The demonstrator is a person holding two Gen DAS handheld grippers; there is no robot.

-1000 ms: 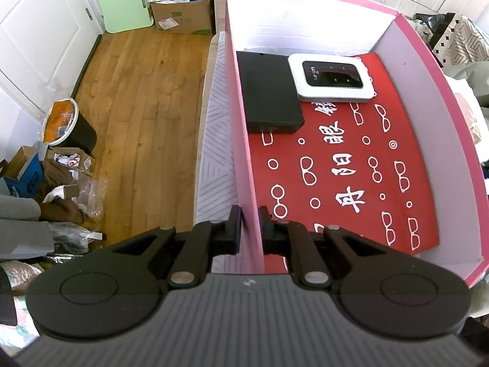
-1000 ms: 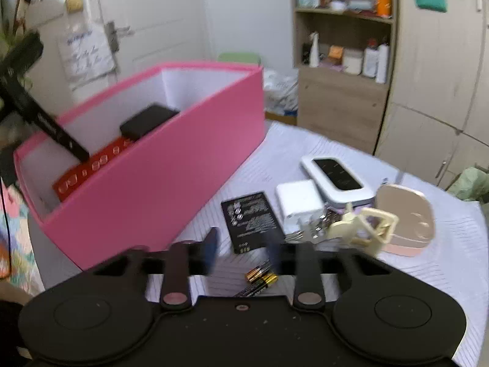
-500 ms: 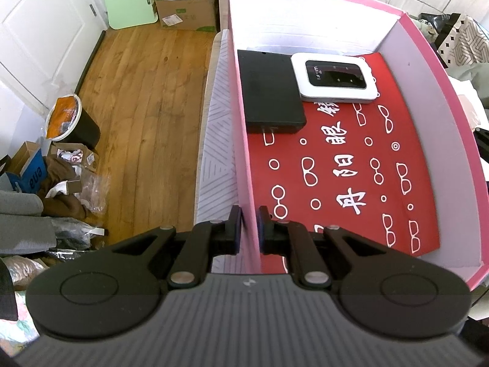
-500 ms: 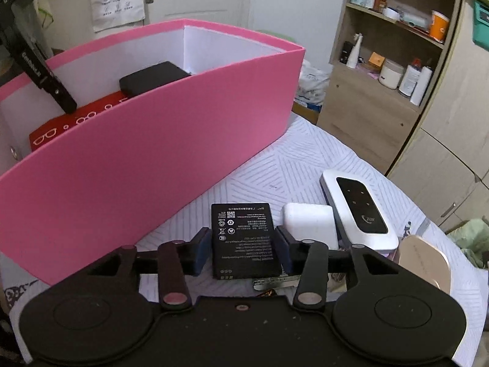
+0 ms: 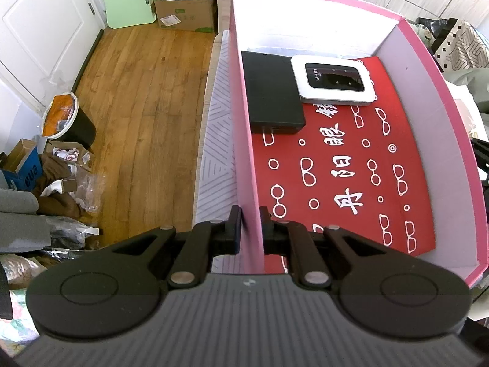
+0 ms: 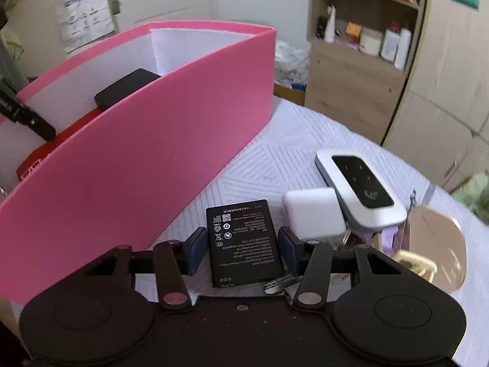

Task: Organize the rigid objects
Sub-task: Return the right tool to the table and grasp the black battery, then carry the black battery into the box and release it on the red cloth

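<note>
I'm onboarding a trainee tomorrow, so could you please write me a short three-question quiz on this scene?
1. True or false: the left gripper is clamped on the pink box wall.
2. What lies between the right gripper fingers? A) black battery B) white charger C) keys
3. Fill in: inside the box, the white Wi-Fi router lies beside a ____ slab.

Key: 1 true; 2 A; 3 black.

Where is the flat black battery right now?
In the right wrist view, the black battery lies between the right gripper's open fingers on the table, beside the white charger and the pink box.
</note>
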